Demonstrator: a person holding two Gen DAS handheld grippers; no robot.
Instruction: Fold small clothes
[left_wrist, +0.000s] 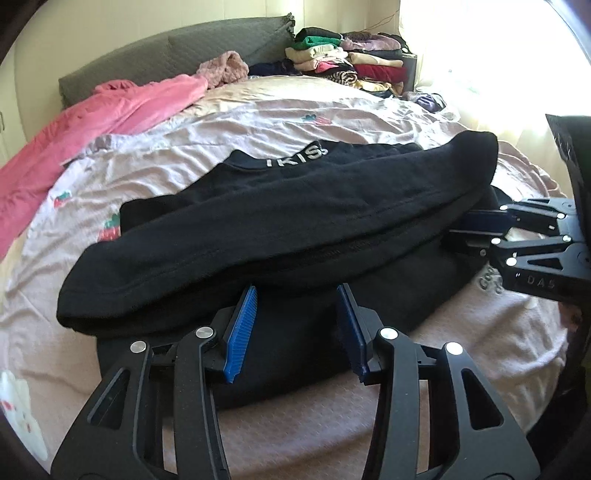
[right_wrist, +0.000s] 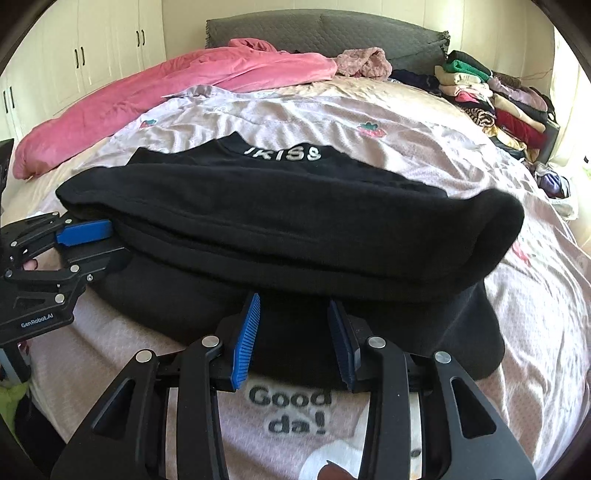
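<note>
One black top (left_wrist: 280, 214), white lettering at its collar, lies mid-bed on the pink sheet (left_wrist: 229, 122), its near edge lifted and folded back toward the collar. Two grippers grasp that raised fold: the left gripper (left_wrist: 297, 325) at 6 o'clock in its own view, the right gripper (right_wrist: 293, 332) likewise in its own, each with two blue pads (right_wrist: 246, 339) clenched on black cloth. One pink blanket (right_wrist: 155, 92) lies at 10 o'clock; one stack of folded clothes (right_wrist: 495, 99) at 2 o'clock.

Black garment (right_wrist: 280, 221), strawberry-print pale pink sheet (right_wrist: 424, 147), pink blanket (right_wrist: 166, 85)
</note>
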